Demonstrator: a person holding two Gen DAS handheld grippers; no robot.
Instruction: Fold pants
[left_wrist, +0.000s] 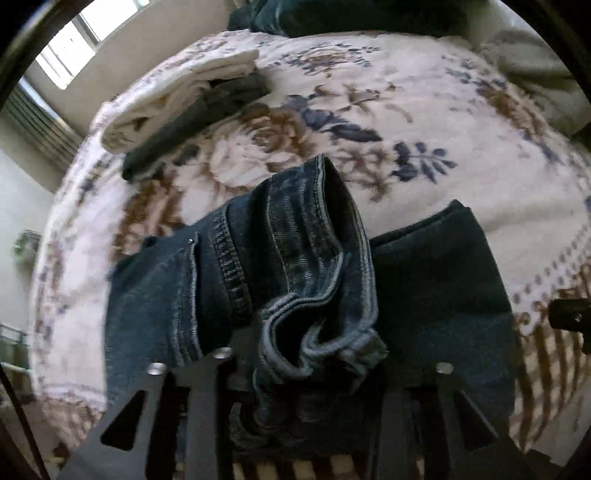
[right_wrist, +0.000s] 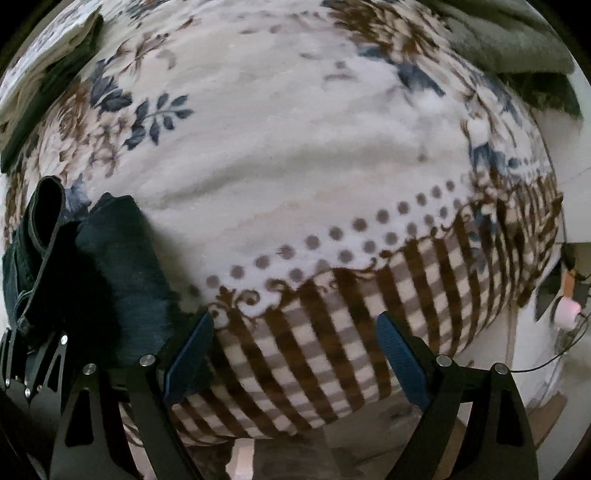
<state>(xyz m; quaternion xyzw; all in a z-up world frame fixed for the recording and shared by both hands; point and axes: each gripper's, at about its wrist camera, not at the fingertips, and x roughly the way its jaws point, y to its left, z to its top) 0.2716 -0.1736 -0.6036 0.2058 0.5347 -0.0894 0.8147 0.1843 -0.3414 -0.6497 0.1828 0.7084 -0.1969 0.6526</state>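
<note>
Dark blue jeans (left_wrist: 295, 258) are bunched between the fingers of my left gripper (left_wrist: 314, 369), which is shut on them and holds them over the bed; the fingertips are hidden by denim. The same jeans (right_wrist: 110, 266) show at the left of the right wrist view, with the left gripper (right_wrist: 33, 354) beside them. My right gripper (right_wrist: 295, 350) is open and empty over the blanket's checked border, to the right of the jeans. Its blue pads (right_wrist: 188, 354) stand wide apart.
A floral blanket (left_wrist: 424, 110) covers the bed. Folded cream and dark grey clothes (left_wrist: 177, 107) lie at the far left. Dark clothes (left_wrist: 351, 18) pile at the far edge. A grey blanket (right_wrist: 509, 33) lies at far right. The bed's near edge (right_wrist: 332, 424) drops to the floor.
</note>
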